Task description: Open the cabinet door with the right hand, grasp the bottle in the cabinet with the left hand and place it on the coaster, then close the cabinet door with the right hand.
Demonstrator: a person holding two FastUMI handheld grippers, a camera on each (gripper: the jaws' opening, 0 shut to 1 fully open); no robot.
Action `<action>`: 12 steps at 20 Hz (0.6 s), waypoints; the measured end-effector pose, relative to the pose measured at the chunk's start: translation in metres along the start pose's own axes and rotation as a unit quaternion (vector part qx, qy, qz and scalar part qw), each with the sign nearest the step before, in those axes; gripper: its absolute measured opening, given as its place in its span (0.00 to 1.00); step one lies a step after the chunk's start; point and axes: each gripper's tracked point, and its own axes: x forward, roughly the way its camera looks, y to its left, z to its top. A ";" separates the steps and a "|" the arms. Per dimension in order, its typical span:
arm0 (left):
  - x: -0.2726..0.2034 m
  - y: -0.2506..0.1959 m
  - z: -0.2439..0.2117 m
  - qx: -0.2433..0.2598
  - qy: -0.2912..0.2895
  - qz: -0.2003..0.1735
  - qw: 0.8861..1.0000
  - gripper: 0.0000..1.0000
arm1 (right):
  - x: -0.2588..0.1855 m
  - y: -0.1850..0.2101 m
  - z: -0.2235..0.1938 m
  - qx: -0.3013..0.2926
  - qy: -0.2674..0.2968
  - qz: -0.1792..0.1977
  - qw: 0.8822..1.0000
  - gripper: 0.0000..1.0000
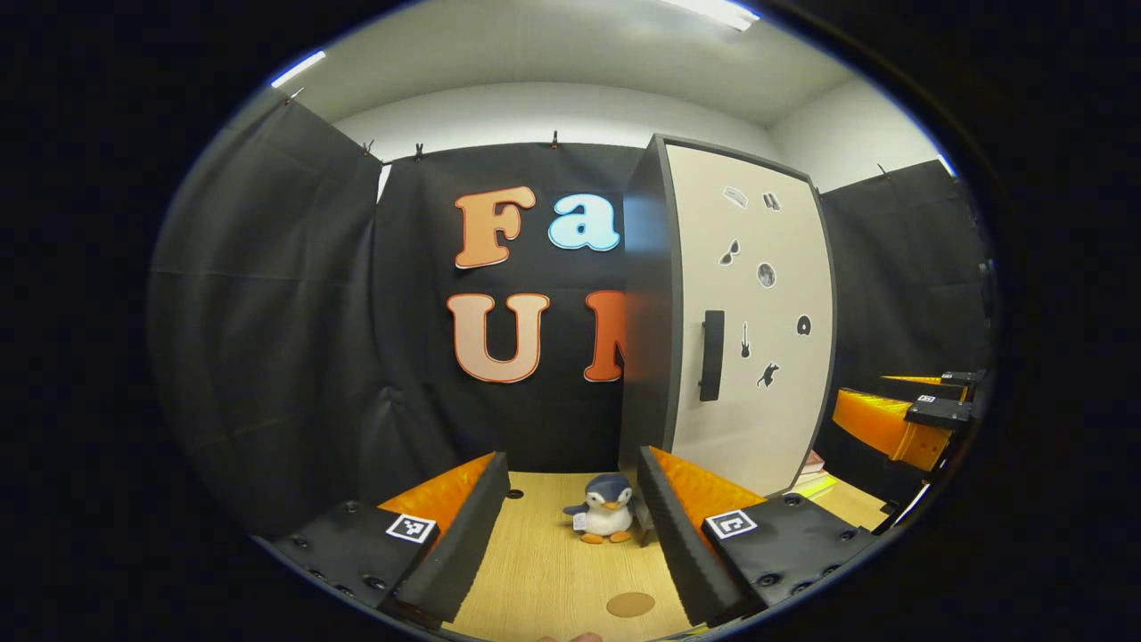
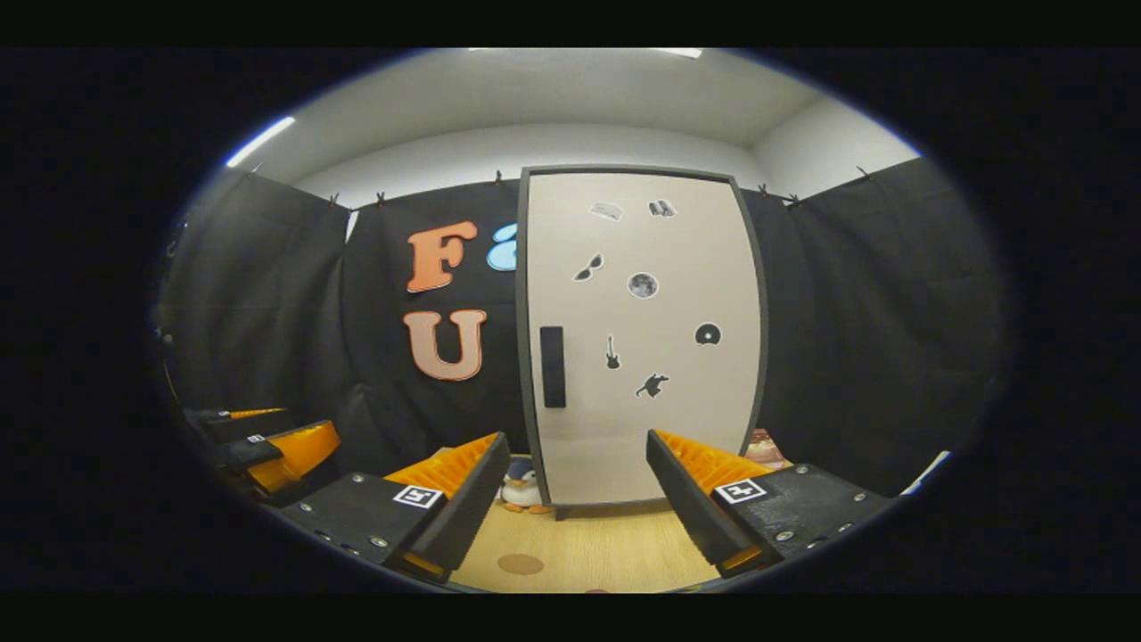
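both tools [image 1: 570, 522] [image 2: 575, 490] gape before the flat, shut cabinet door [image 2: 646, 339].

The cabinet door [image 2: 642, 339] bears only small picture stickers [image 2: 642, 285], such as sunglasses, a guitar and a disc, with no words on them. Each gripper finger carries a square black-and-white coded marker [image 1: 411, 528], which holds no letters or numbers that can be read

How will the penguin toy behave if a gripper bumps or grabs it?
The penguin toy looks plush, so it would probably squash in a grip and weigh little. It stands upright on small feet on the table, so a nudge would likely tip or slide it, not roll it.
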 end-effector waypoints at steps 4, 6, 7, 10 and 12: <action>0.005 0.005 -0.006 -0.010 0.007 0.000 1.000 0.94 | 0.015 0.006 0.003 -0.006 -0.004 0.003 1.000 0.95; 0.006 0.007 -0.006 -0.015 0.008 -0.001 1.000 0.94 | 0.029 0.008 0.005 -0.006 -0.008 0.002 1.000 0.95; 0.008 0.009 -0.007 -0.015 0.009 0.000 1.000 0.94 | 0.038 0.011 0.008 -0.005 -0.011 0.004 1.000 0.95; 0.011 0.014 -0.010 -0.015 0.011 -0.001 1.000 0.94 | 0.069 0.014 0.013 -0.005 -0.019 0.003 1.000 0.95; 0.015 0.019 -0.013 -0.016 0.013 0.000 1.000 0.94 | 0.092 0.015 0.017 -0.012 -0.021 0.002 1.000 0.95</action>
